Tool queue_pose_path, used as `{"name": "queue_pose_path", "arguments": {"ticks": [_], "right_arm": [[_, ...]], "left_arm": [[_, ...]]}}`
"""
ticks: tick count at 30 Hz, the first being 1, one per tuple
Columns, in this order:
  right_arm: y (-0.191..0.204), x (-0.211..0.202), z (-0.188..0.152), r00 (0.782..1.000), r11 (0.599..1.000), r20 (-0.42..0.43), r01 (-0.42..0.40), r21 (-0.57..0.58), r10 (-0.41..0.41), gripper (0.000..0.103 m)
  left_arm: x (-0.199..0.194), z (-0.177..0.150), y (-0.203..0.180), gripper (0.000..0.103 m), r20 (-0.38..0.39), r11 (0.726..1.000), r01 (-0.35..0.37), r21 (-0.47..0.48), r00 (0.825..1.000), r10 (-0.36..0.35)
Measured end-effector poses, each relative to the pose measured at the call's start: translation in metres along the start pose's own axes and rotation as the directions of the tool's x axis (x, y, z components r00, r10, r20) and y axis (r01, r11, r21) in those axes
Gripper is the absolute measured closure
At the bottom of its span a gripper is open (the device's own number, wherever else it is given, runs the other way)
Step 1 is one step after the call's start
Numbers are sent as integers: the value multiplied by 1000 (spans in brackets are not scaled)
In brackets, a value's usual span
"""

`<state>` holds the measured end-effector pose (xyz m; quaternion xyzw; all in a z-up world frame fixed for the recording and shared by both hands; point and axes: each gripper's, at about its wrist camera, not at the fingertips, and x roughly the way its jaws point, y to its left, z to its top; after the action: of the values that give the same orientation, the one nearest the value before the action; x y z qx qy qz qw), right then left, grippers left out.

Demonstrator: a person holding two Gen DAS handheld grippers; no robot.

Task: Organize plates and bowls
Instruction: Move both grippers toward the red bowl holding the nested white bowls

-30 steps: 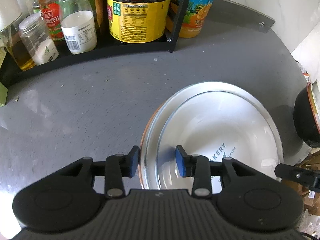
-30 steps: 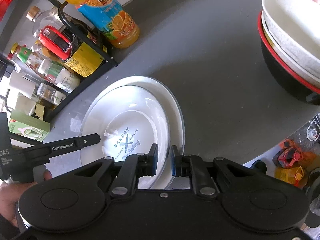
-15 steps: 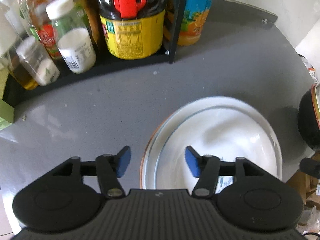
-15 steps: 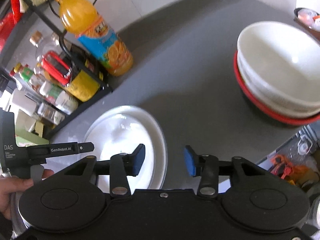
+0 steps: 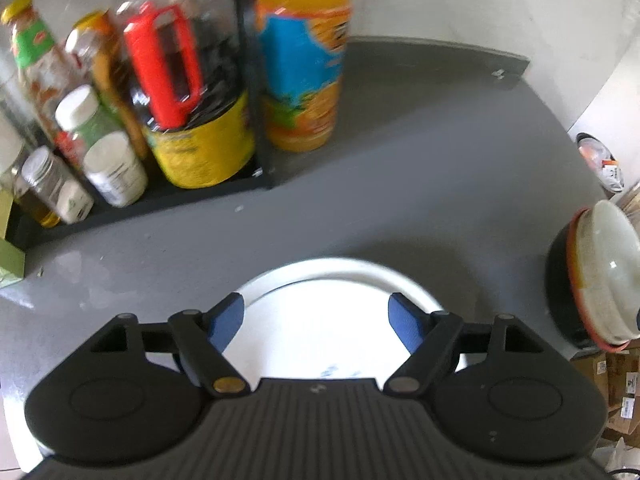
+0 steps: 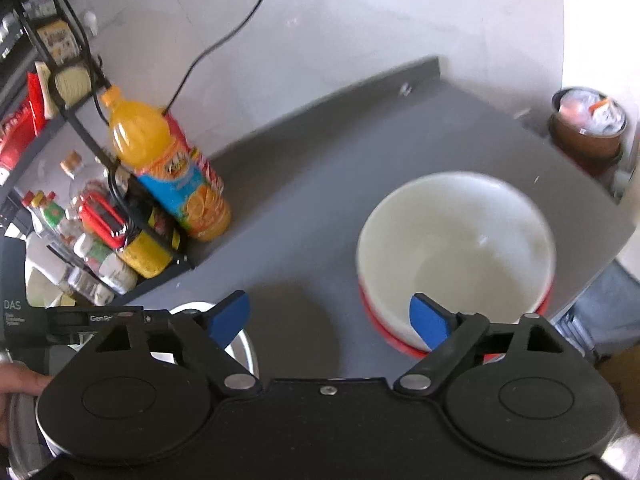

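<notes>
Looks near done: round glossy white plates (image 5: 340, 320) sit stacked flat on the matte grey counter (image 5: 400, 184), below the left tool (image 5: 316, 320), which is spread wide and empty. Right tool (image 6: 330, 318), also spread with nothing in it, faces the smooth white bowl (image 6: 456, 248) nested in a red-rimmed black bowl (image 5: 560, 300). No loose dishes visible; both stacks apart, probably just retreat left.
</notes>
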<state>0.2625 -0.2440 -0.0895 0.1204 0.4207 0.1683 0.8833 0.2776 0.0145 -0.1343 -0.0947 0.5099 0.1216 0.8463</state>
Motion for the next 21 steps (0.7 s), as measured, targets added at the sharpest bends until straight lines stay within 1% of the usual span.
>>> {"name": "queue_pose_path", "arguments": {"ticks": [1, 2, 6, 11, 16, 21], "right_arm": [[-5, -5, 2, 1000, 1000, 15, 1, -2, -1, 9], [-9, -8, 3, 1000, 1000, 27, 4, -3, -4, 8], [-29, -17, 10, 998, 1000, 59, 21, 12, -21, 8], [-59, -29, 11, 994, 998, 101, 40, 53, -45, 7], [-86, -36, 12, 991, 994, 118, 60, 90, -70, 7], [-113, -43, 13, 987, 989, 125, 81, 127, -97, 7]], "left_arm": [[-3, 1, -7, 25, 7, 1000, 7, -3, 1000, -7], [-4, 2, -14, 25, 12, 1000, 13, -5, 1000, -13], [-13, 6, -45, 25, 41, 999, 36, 10, 998, -36], [-23, 10, -85, 16, 82, 997, 63, 42, 994, -67], [-26, 15, -122, 14, 118, 995, 65, 82, 990, -74], [-25, 18, -154, 14, 112, 990, 105, 90, 987, -115]]}}
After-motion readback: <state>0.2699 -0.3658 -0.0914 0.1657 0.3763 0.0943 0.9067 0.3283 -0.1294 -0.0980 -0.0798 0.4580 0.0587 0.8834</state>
